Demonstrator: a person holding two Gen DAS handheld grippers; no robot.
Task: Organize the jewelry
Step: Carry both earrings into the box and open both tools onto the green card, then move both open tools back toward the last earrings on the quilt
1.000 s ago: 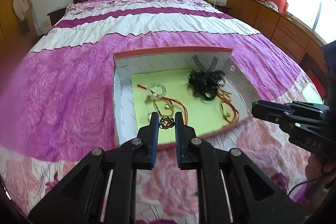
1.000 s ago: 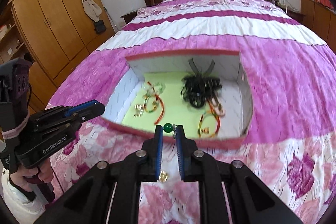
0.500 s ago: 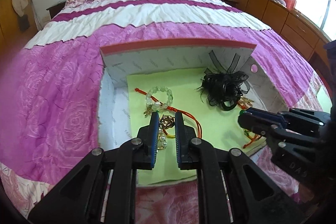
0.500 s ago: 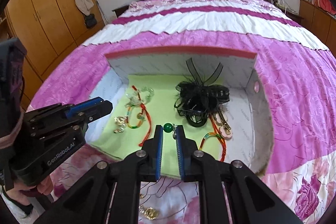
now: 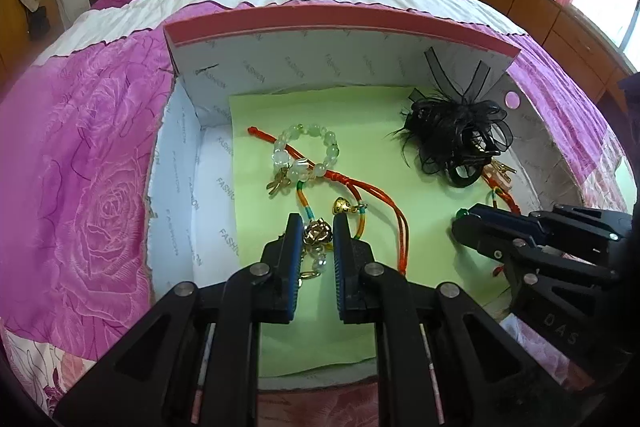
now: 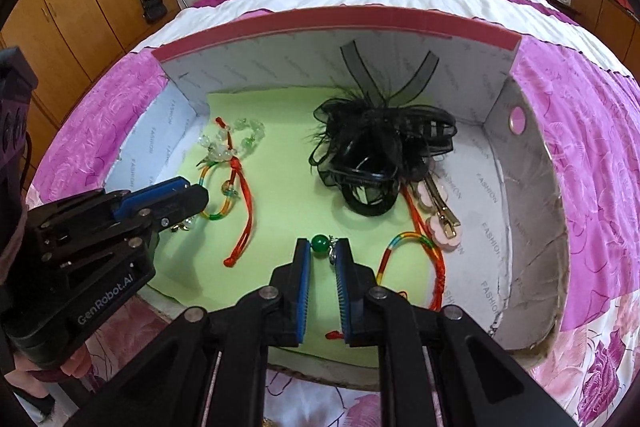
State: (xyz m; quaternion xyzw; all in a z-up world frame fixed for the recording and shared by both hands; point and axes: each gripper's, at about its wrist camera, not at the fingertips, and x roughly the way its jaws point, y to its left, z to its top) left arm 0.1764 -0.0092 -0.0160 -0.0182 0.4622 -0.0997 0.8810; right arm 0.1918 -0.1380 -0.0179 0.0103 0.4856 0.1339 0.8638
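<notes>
My left hand-held gripper (image 5: 314, 231) clamps a gold rose charm (image 5: 317, 231) at lower centre; my right hand-held gripper (image 6: 322, 247) pinches a green bead (image 6: 320, 242), both over the box (image 6: 340, 27) on the bed (image 5: 80, 147).

Both tools have moved forward from the near edge of the open box (image 5: 340, 21) to positions inside it, above the green liner (image 6: 280, 227). The left tool (image 5: 316, 231), clamped on a gold rose charm (image 5: 317, 231), has come in over the bracelets at the left. The right tool (image 6: 322, 247), pinching a green bead (image 6: 320, 242), has come in beside the rainbow cord loop (image 6: 416, 247).
</notes>
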